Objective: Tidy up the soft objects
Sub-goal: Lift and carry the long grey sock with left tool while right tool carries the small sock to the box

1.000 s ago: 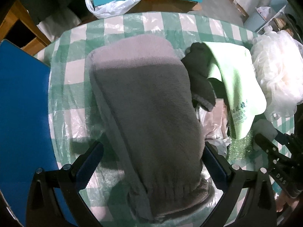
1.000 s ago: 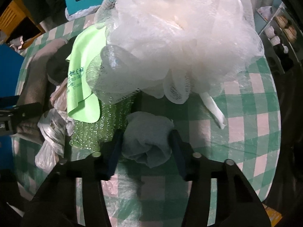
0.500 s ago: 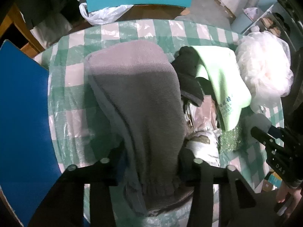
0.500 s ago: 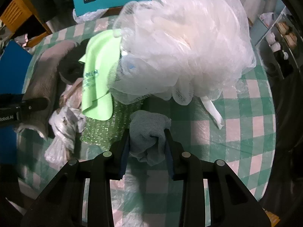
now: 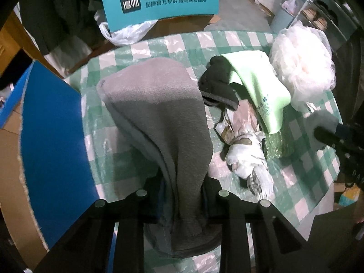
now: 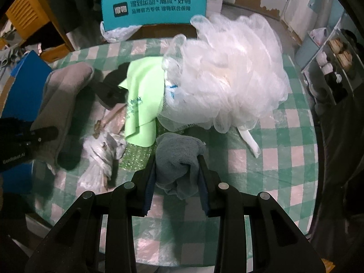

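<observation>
My left gripper [image 5: 182,188] is shut on the cuff end of a large grey fleece mitt [image 5: 163,113], which is lifted and stretches away over the green-checked table [image 5: 182,43]. My right gripper [image 6: 177,173] is shut on a small grey-blue cloth [image 6: 177,157] and holds it above the table. A white mesh bath pouf [image 6: 227,84], a light green cloth [image 6: 141,95], a black sock [image 5: 218,86], a crumpled plastic bag [image 5: 245,150] and a green glitter pad [image 6: 134,157] lie in a heap between the grippers.
A blue box [image 5: 52,136] stands at the table's left edge. A teal sign [image 5: 159,2] and a white plastic bag [image 5: 127,31] stand behind the table. Shelves [image 6: 334,61] are at the right.
Both grippers have closed on their cloths and pulled up and back. The grey mitt is bunched and lifted at its cuff; the small cloth is off the table.
</observation>
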`<control>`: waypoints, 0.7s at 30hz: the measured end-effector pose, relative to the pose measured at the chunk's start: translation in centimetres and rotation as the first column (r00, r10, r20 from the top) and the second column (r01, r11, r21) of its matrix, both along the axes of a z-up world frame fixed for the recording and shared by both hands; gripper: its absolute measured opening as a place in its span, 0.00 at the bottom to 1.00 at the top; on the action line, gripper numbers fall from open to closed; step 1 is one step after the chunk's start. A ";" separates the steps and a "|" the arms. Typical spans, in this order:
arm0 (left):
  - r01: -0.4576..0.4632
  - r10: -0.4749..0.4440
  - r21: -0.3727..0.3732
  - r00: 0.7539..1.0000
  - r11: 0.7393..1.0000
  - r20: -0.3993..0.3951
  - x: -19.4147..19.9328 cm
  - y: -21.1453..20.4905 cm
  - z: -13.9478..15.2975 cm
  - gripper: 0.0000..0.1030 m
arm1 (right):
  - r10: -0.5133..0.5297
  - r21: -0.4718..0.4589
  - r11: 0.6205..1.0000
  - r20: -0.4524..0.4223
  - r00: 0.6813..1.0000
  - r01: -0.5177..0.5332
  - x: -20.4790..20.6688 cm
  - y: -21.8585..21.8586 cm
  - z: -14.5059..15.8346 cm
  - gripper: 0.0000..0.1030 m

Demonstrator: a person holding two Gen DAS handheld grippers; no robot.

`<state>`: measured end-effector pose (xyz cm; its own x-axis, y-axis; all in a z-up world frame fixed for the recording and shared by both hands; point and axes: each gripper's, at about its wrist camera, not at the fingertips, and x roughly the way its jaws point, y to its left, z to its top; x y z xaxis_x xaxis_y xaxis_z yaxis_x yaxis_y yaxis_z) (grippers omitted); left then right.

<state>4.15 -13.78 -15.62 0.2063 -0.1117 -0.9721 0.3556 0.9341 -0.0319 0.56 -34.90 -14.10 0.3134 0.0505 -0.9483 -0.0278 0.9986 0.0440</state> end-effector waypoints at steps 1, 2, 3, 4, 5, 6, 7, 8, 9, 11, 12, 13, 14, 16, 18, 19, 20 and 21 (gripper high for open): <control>0.006 -0.006 0.003 1.000 1.000 0.007 -0.2 0.0 0.2 0.24 | 0.001 0.000 1.000 0.005 1.000 -0.001 -0.1 0.1 0.3 0.31; 0.012 -0.013 0.008 1.000 1.000 0.017 -0.4 0.0 0.5 0.23 | 0.003 -0.001 1.000 0.012 1.000 -0.003 -0.1 0.3 0.6 0.31; 0.017 -0.017 0.011 1.000 1.000 0.026 -0.6 -0.1 0.7 0.23 | 0.006 -0.001 1.000 0.016 1.000 -0.006 -0.2 0.4 0.8 0.31; 0.023 -0.023 0.016 0.999 1.000 0.036 -0.8 -0.1 1.0 0.23 | 0.009 -0.001 1.000 0.023 1.000 -0.009 -0.2 0.5 1.1 0.31; 0.029 -0.030 0.020 0.998 0.999 0.047 -1.0 -0.1 1.3 0.23 | 0.010 -0.004 1.000 0.027 1.000 -0.010 -0.3 0.7 1.3 0.31; 0.034 -0.036 0.023 0.998 0.999 0.058 -1.3 0.0 1.7 0.23 | 0.012 -0.006 1.000 0.032 0.999 -0.012 -0.3 0.8 1.5 0.31; 0.039 -0.041 0.026 0.997 0.999 0.067 -1.5 0.0 1.9 0.23 | 0.014 -0.007 1.000 0.037 0.999 -0.013 -0.5 0.8 1.7 0.31; 0.045 -0.047 0.029 0.996 0.999 0.078 -1.6 0.1 2.2 0.23 | 0.018 -0.009 1.000 0.044 0.999 -0.017 -0.5 1.0 2.0 0.31; 0.052 -0.054 0.033 0.995 0.998 0.089 -1.8 0.1 2.5 0.23 | 0.020 -0.009 1.000 0.049 0.999 -0.020 -0.8 1.1 2.2 0.31; 0.064 -0.067 0.037 0.992 0.997 0.108 -2.2 0.2 3.2 0.23 | 0.027 -0.010 1.000 0.062 0.998 -0.026 -1.0 1.3 2.8 0.31; 0.067 -0.071 0.038 0.991 0.997 0.114 -2.3 0.2 3.4 0.23 | 0.030 -0.011 1.000 0.066 0.997 -0.029 -1.0 1.5 3.0 0.31; 0.069 -0.073 0.038 0.990 0.997 0.120 -2.4 0.2 3.6 0.23 | 0.032 -0.012 0.999 0.071 0.997 -0.032 -1.0 1.6 3.3 0.31; 0.073 -0.078 0.038 0.989 0.997 0.128 -2.5 0.3 3.9 0.23 | 0.033 -0.012 0.999 0.077 0.996 -0.033 -1.1 1.7 3.6 0.31; 0.079 -0.084 0.045 0.986 0.996 0.144 -2.7 0.3 4.3 0.23 | 0.036 -0.013 0.999 0.085 0.996 -0.035 -1.1 1.9 4.2 0.31; 0.087 -0.094 0.048 0.982 0.995 0.164 -3.0 0.4 4.8 0.23 | 0.043 -0.011 0.999 0.097 0.994 -0.042 -1.2 2.2 4.7 0.31; 0.094 -0.100 0.046 0.980 0.995 0.172 -3.2 0.4 5.2 0.23 | 0.045 -0.010 0.999 0.102 0.994 -0.045 -1.3 2.4 5.0 0.31; 0.098 -0.105 0.045 0.978 0.994 0.178 -3.4 0.5 5.5 0.23 | 0.048 -0.009 0.999 0.109 0.993 -0.048 -1.3 2.5 5.3 0.31; 0.103 -0.109 0.045 0.976 0.994 0.189 -3.6 0.6 5.8 0.23 | 0.052 -0.007 0.999 0.113 0.992 -0.051 -1.3 2.6 5.5 0.31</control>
<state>0.59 -13.22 -9.80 0.3775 -0.1097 -0.9195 0.4490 0.8901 0.0781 -0.70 -32.32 -8.60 0.4153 0.0652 -0.9073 -0.0836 0.9959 0.0333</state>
